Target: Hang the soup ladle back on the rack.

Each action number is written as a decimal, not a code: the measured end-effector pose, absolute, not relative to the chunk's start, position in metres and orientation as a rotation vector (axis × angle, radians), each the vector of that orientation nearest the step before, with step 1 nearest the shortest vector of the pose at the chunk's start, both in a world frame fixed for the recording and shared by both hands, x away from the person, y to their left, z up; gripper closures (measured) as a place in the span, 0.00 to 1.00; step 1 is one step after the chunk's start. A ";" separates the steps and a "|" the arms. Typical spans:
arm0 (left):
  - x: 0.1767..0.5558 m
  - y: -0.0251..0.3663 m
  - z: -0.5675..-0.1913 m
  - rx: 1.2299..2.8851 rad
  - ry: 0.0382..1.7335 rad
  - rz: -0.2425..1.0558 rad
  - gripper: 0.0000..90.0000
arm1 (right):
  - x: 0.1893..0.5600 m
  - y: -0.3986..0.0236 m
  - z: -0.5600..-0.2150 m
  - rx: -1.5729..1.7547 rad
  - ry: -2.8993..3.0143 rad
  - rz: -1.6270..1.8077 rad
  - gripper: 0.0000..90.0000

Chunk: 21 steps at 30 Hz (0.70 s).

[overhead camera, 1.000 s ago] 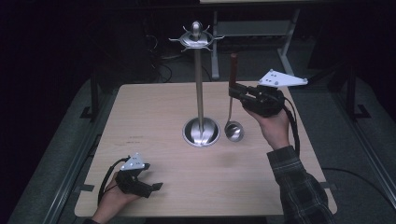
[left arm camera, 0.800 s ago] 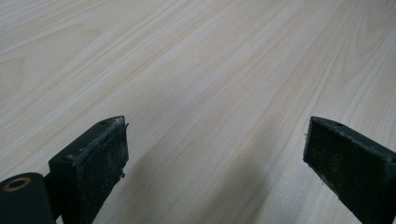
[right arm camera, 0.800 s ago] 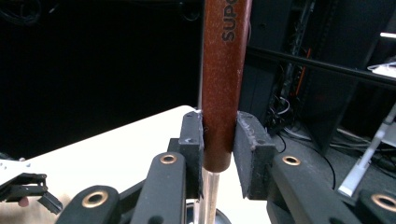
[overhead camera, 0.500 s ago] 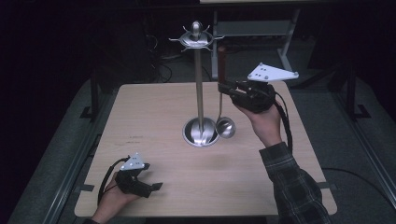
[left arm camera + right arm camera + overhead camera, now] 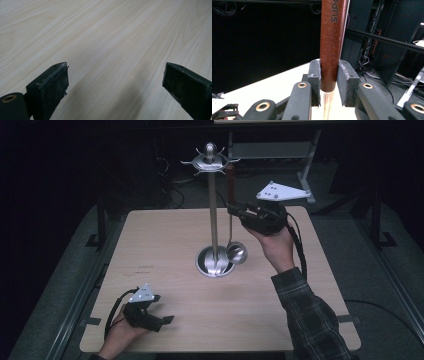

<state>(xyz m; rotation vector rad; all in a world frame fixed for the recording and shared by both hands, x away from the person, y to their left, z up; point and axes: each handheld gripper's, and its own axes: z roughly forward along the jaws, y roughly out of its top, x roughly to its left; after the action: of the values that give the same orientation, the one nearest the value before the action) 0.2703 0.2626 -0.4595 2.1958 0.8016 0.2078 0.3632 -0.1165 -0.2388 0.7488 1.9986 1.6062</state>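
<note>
A steel utensil stand (image 5: 214, 215) with hooks at its top rises from a round base at the table's middle. My right gripper (image 5: 235, 210) is shut on the red-brown handle of a ladle (image 5: 236, 253), which hangs upright just right of the stand's pole, its steel bowl above the base's right rim. In the right gripper view the handle (image 5: 333, 37) is pinched between both pads of the gripper (image 5: 329, 80). My left gripper (image 5: 167, 320) rests low at the table's front left, open, and its own view shows bare wood between the jaws (image 5: 115, 82).
The wooden table (image 5: 150, 235) is bare around the stand. Dark floor and metal frame rails border it on both sides. Cables and black racks stand behind the far edge.
My right gripper has carried the ladle left and upward, from beside the base to close against the stand's pole. The left gripper has stayed put.
</note>
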 end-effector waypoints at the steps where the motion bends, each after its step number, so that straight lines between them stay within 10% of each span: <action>1: 0.270 0.263 -0.459 2.196 0.803 0.208 0.07 | 0.364 -0.115 -0.238 0.747 2.000 1.606 0.82; 21: 0.270 0.263 -0.459 2.198 0.801 0.207 0.07 | 0.376 -0.107 -0.242 0.778 2.002 1.580 0.82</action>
<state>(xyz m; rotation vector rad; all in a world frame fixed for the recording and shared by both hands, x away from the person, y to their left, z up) 0.2703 0.2634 -0.4593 2.1983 0.8006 0.2067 0.3758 -0.1073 -0.2422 0.7780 2.0016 1.5795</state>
